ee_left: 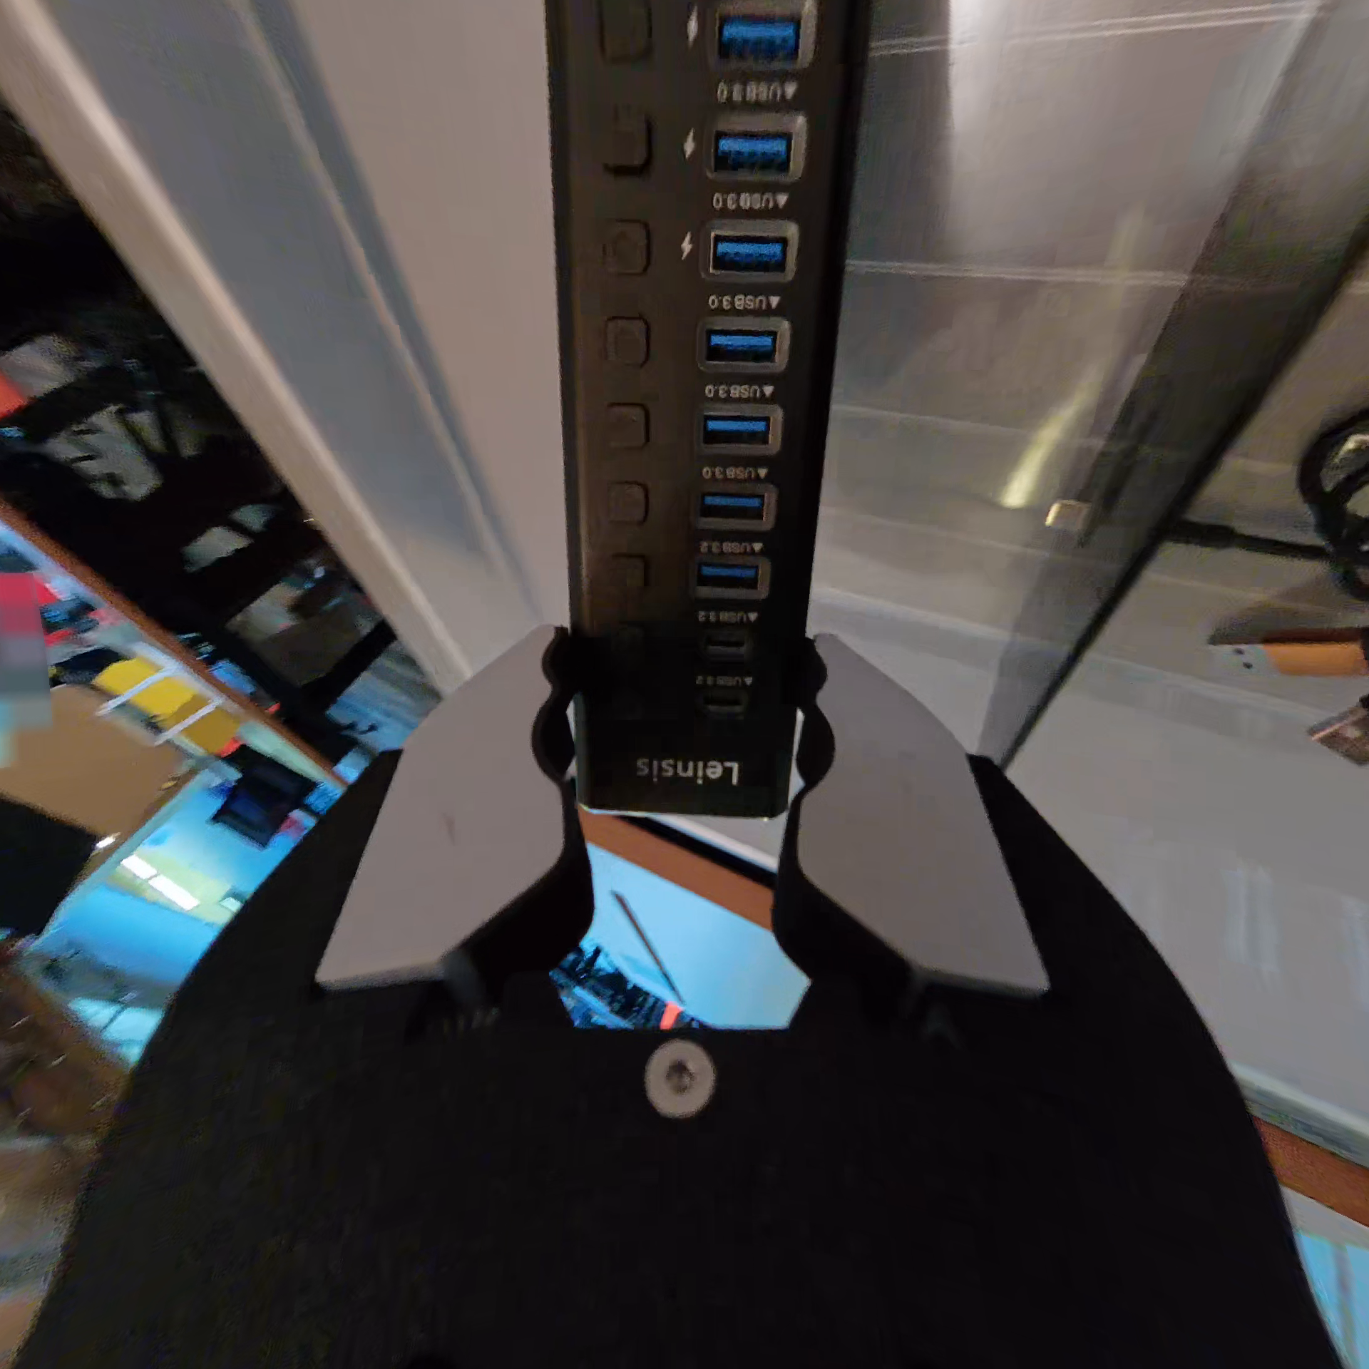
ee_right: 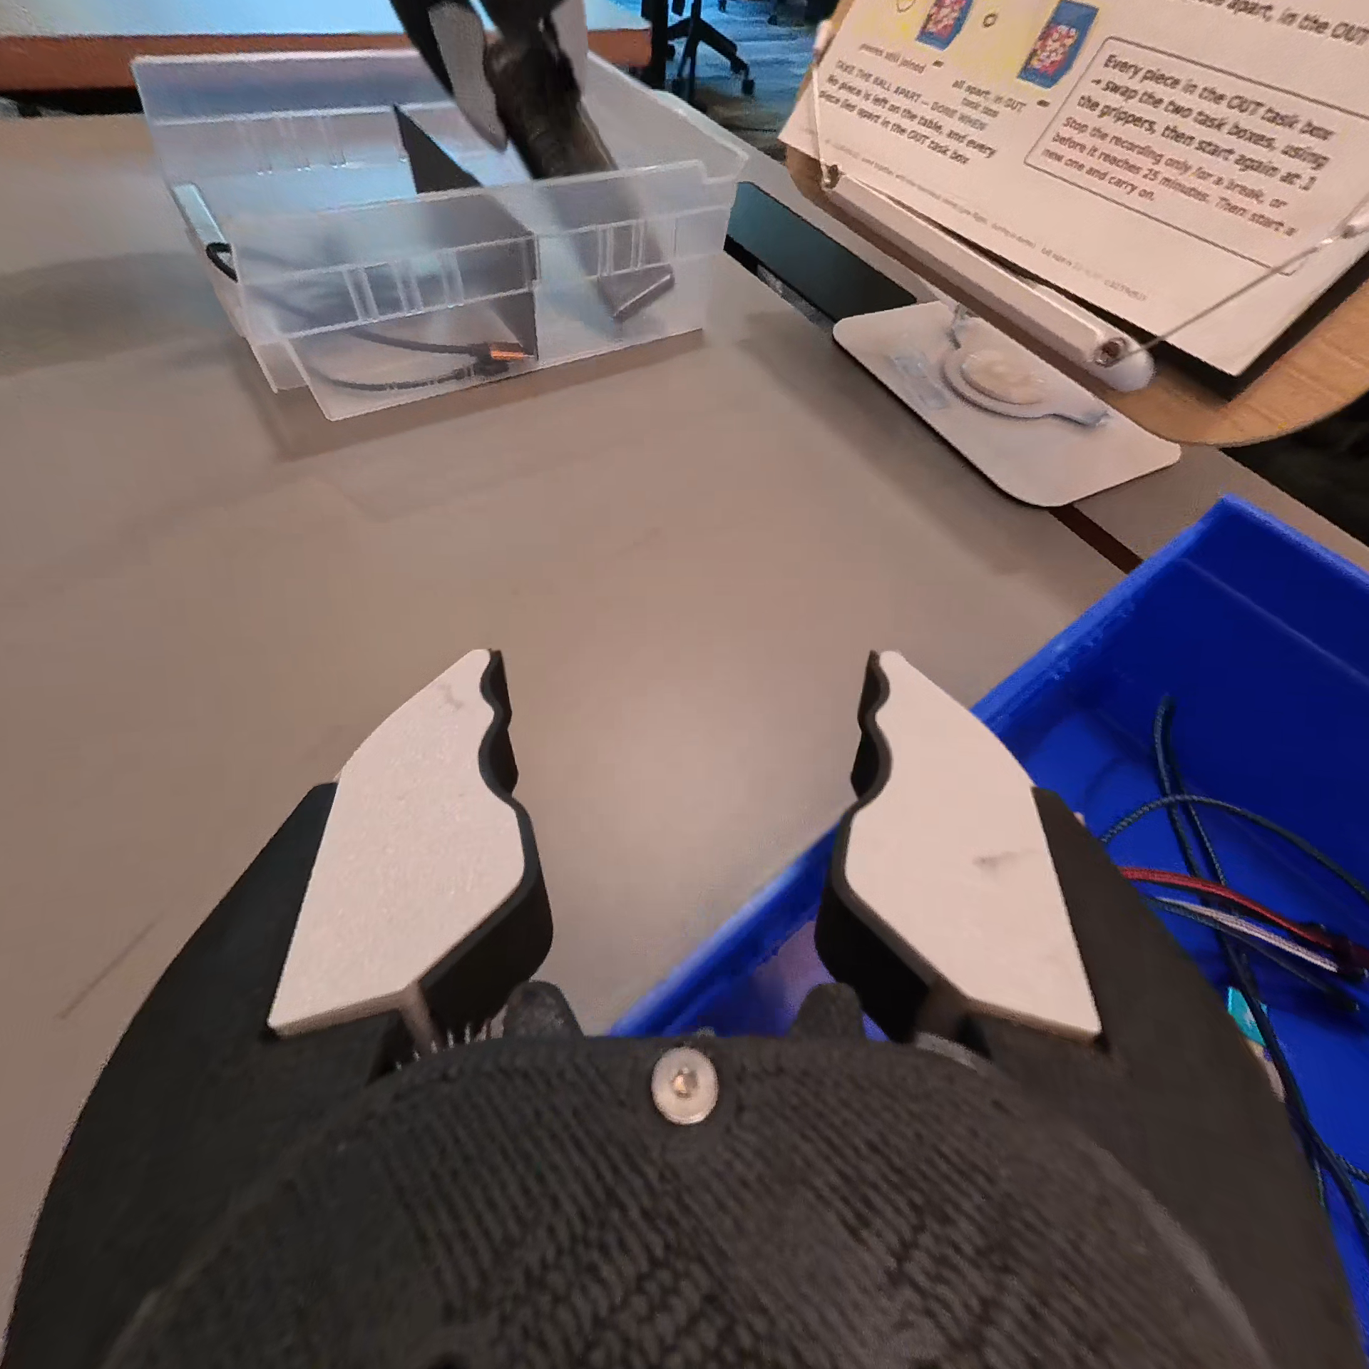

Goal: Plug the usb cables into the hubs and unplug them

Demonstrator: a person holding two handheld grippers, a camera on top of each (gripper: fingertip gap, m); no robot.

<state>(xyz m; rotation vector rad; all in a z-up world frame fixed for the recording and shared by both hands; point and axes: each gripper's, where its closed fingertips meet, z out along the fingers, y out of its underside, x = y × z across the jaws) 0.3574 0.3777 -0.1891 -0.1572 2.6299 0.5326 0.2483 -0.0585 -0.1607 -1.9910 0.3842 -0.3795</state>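
In the left wrist view, the left claw (ee_left: pixel 685 711) clamps the near end of a long, matte black USB hub (ee_left: pixel 704 415) with blue ports, which runs straight away from the claw. In the right wrist view, the right claw (ee_right: pixel 685 730) gapes empty over bare grey counter (ee_right: pixel 518 533); the glossy blue plastic bin (ee_right: pixel 1200 667) holding braided cables (ee_right: pixel 1215 881) lies just beside it, and the clear plastic divided tray (ee_right: pixel 444 222) sits well ahead.

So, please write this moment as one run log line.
left gripper: shut on USB hub | right gripper: open, empty | ports: none plugged

Wrist views — shared clear bin (ee_right: pixel 459 244)
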